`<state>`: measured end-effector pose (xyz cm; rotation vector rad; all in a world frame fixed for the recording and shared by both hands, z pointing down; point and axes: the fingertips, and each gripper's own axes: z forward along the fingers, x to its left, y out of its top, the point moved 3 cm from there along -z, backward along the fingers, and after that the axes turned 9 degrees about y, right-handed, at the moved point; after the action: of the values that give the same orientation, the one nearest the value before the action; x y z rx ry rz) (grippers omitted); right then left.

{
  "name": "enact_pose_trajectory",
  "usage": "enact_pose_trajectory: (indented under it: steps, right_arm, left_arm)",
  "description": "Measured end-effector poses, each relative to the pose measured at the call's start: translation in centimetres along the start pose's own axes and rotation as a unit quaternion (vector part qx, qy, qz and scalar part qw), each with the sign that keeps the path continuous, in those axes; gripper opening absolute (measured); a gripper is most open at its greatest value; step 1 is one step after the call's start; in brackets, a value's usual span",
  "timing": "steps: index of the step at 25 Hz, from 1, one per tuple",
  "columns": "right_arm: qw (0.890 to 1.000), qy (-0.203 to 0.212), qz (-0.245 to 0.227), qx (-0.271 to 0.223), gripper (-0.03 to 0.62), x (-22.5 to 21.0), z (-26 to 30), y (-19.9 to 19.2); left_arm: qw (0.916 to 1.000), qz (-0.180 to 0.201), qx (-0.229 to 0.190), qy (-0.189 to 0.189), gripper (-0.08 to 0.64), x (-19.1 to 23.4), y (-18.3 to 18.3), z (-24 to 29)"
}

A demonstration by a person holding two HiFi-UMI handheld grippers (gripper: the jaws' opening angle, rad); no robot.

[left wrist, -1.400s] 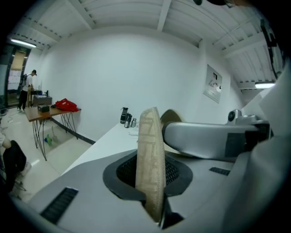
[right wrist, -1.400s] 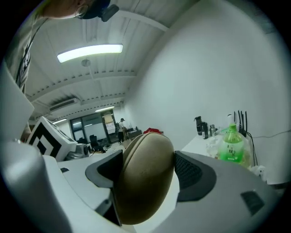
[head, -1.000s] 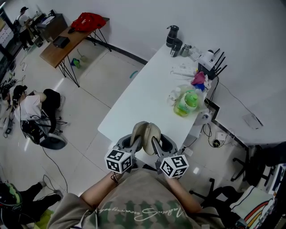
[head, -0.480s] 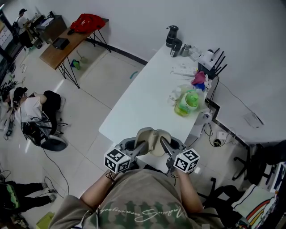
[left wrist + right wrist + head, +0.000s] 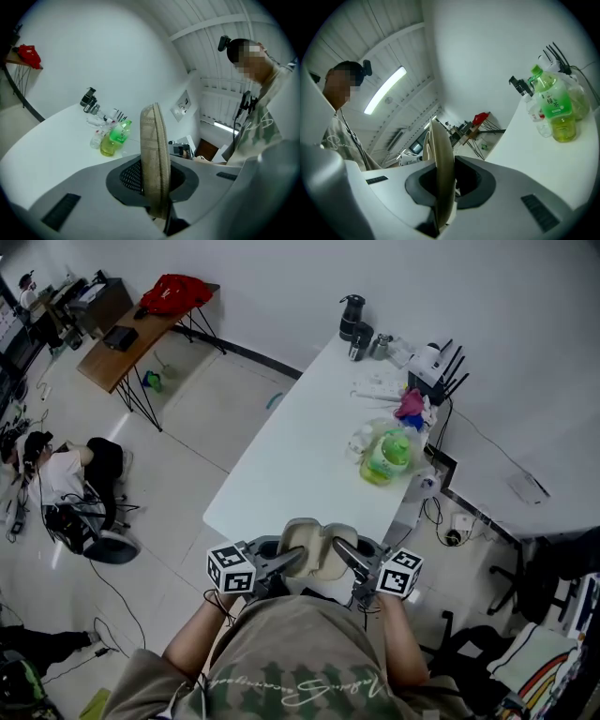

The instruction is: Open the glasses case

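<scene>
In the head view the beige glasses case [image 5: 317,546] hangs open above the near end of the white table [image 5: 286,451], close to my chest, its two halves spread apart. My left gripper [image 5: 287,560] is shut on the left half and my right gripper [image 5: 345,554] on the right half. The left gripper view has a thin woven shell edge [image 5: 154,150] standing upright, clamped between the jaws of the left gripper [image 5: 153,180]. In the right gripper view the other shell [image 5: 442,164] is pinched the same way by the right gripper [image 5: 444,187]. The case's inside is hidden.
A green drink bottle [image 5: 386,456] and small bottles stand at the table's right edge. Black cups [image 5: 353,317], a router [image 5: 439,360] and clutter sit at the far end. A person sits on the floor at left [image 5: 66,470], near a wooden desk [image 5: 117,338].
The two halves of the case have been pulled further apart. The left gripper swung left and the right gripper swung right, both turning outward and nearer my body.
</scene>
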<state>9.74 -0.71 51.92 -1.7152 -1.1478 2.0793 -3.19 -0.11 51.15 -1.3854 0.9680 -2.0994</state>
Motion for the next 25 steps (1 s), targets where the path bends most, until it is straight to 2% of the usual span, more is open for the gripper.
enact_pose_trajectory:
  steps: [4, 5, 7, 9, 11, 13, 15, 17, 20, 22, 25]
  right_arm:
    - [0.998, 0.057, 0.013, -0.001, 0.043, 0.8, -0.1, -0.3]
    - [0.997, 0.075, 0.014, 0.006, 0.043, 1.2, 0.0, -0.5]
    - [0.996, 0.090, -0.003, 0.027, 0.043, 1.7, 0.1, -0.8]
    - [0.997, 0.059, -0.031, 0.039, 0.043, 1.0, -0.1, -0.9]
    - [0.999, 0.018, -0.033, 0.030, 0.043, -0.2, -0.4, -0.8]
    - [1.000, -0.008, -0.019, 0.016, 0.043, -1.1, -0.7, -1.0]
    - [1.000, -0.024, -0.008, 0.007, 0.043, -1.8, -0.9, -1.3]
    - [0.999, -0.042, 0.014, -0.006, 0.043, -2.6, -1.4, -1.4]
    - [0.994, -0.081, 0.063, -0.032, 0.042, -4.7, -2.6, -1.6]
    - [0.990, -0.101, 0.096, -0.032, 0.043, -6.2, -2.7, -2.3]
    - [0.983, -0.117, 0.139, -0.002, 0.043, -8.8, -1.2, -4.5]
  left_arm:
    - [0.9982, -0.010, 0.014, -0.057, 0.054, -1.2, -0.2, 0.0]
    - [0.9968, -0.001, 0.025, -0.076, 0.052, -1.8, -0.5, 0.0]
    - [0.9931, 0.049, 0.056, -0.090, 0.037, -2.7, -1.5, 0.2]
    - [0.9892, 0.112, 0.078, -0.053, 0.038, -2.3, -2.2, 0.9]
    - [0.9876, 0.137, 0.076, -0.010, 0.040, -1.5, -2.4, 1.6]
    - [0.9894, 0.131, 0.062, 0.015, 0.040, -0.9, -2.2, 2.0]
    - [0.9921, 0.116, 0.044, 0.020, 0.043, -0.6, -1.9, 2.0]
    - [0.9944, 0.102, 0.023, 0.017, 0.095, -0.4, -1.4, 1.7]
    - [0.9943, 0.104, 0.009, 0.019, 0.158, -0.1, -0.9, 1.0]
    - [0.9939, 0.104, 0.021, 0.029, 0.158, 0.3, -1.3, 0.7]
    - [0.9921, 0.094, 0.059, 0.059, 0.169, 1.6, -2.9, 0.4]
